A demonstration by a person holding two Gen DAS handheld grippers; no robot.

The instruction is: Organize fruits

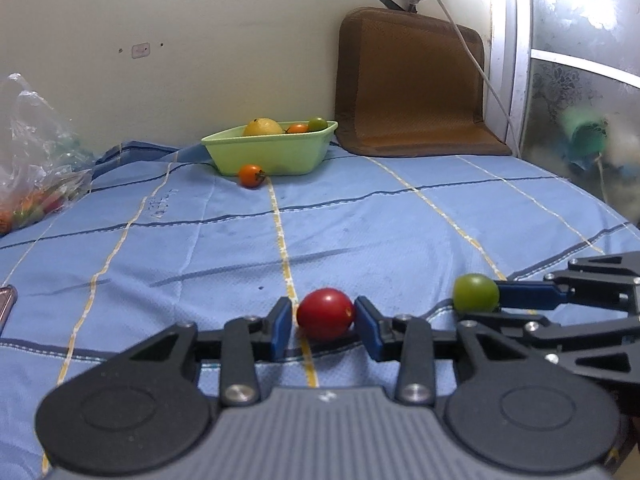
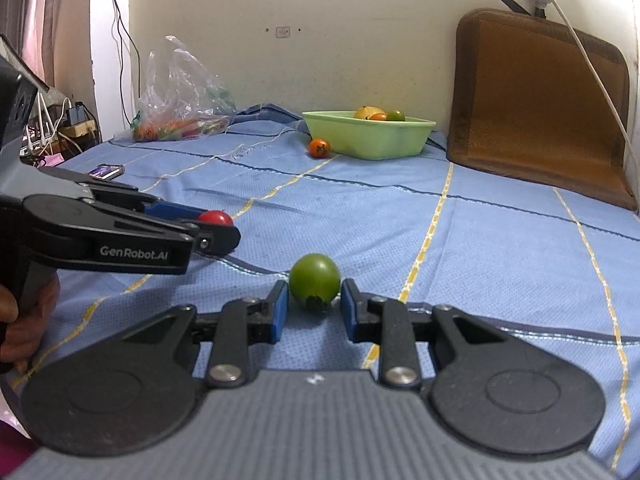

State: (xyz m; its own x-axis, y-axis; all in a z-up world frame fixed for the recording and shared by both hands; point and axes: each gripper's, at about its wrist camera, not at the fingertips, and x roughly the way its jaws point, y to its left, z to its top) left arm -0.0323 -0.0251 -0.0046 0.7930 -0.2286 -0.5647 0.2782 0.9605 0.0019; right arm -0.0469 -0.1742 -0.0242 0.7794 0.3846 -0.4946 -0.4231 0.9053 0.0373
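Note:
My left gripper (image 1: 322, 322) is open around a red tomato (image 1: 326, 313) that lies on the blue cloth; a small gap shows on each side. My right gripper (image 2: 313, 306) is open around a green tomato (image 2: 314, 281), also resting on the cloth. In the left wrist view the right gripper (image 1: 486, 304) and the green tomato (image 1: 476, 293) are at the right. In the right wrist view the left gripper (image 2: 218, 228) and the red tomato (image 2: 216, 218) are at the left. A green bowl (image 1: 276, 152) at the back holds a yellow fruit (image 1: 263, 127) and two tomatoes. An orange tomato (image 1: 251, 176) lies in front of it.
A clear plastic bag (image 2: 180, 96) with more fruit lies at the back left. A brown cushion (image 2: 536, 100) leans on the wall at the back right, with a white cable (image 2: 588, 60) over it. A phone (image 2: 106, 171) lies on the cloth at the left.

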